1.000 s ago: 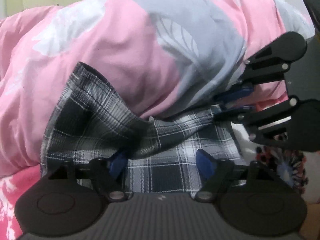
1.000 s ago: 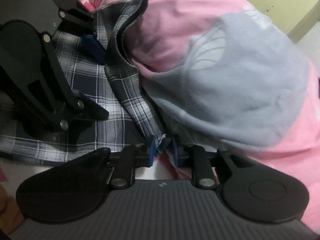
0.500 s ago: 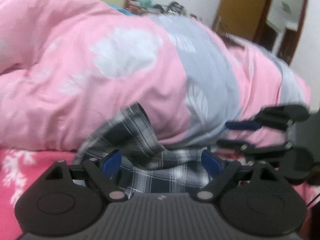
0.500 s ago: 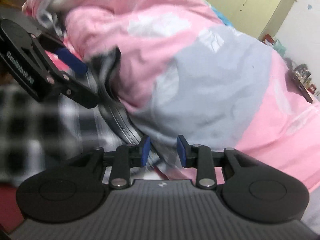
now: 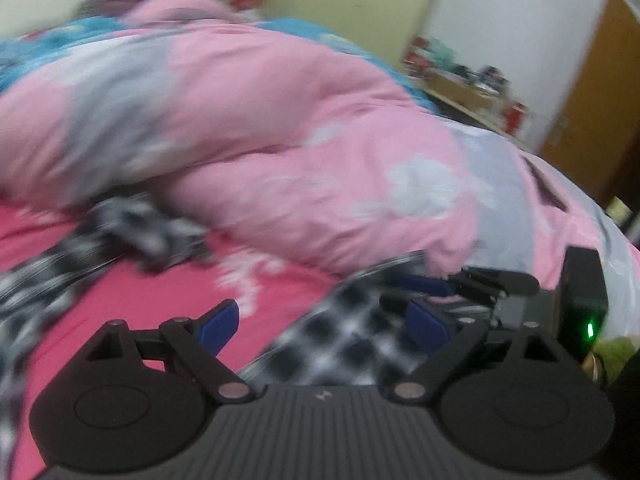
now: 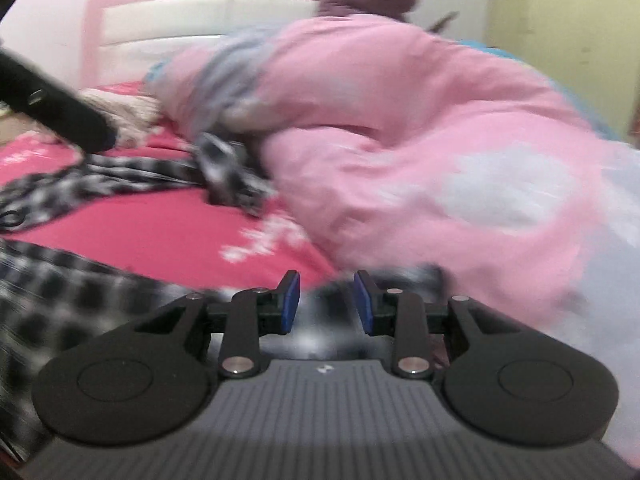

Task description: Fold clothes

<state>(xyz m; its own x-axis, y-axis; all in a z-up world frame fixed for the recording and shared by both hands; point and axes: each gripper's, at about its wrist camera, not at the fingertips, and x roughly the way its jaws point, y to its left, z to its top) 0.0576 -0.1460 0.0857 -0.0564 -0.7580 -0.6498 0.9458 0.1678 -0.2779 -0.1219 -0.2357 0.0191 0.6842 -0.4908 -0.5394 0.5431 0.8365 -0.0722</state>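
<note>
The plaid garment (image 5: pixel 344 344) lies on the red sheet (image 6: pixel 160 236) at the foot of the pink duvet (image 5: pixel 280 168), seemingly so its free end can be reached. The left gripper (image 5: pixel 324 320), jaws just widened, stands wide apart and empty. The right gripper (image 6: pixel 326 304), jaws just eased partly apart, probably holds nothing, though blur hides it. Only the right view shows the headboard (image 6: pixel 160 20).

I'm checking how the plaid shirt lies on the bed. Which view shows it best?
The right wrist view: the plaid shirt stretches across the red sheet from the pink quilt to the near left corner, though blurred. The left wrist view shows only blurred patches of it, one partly behind the left gripper.
</note>
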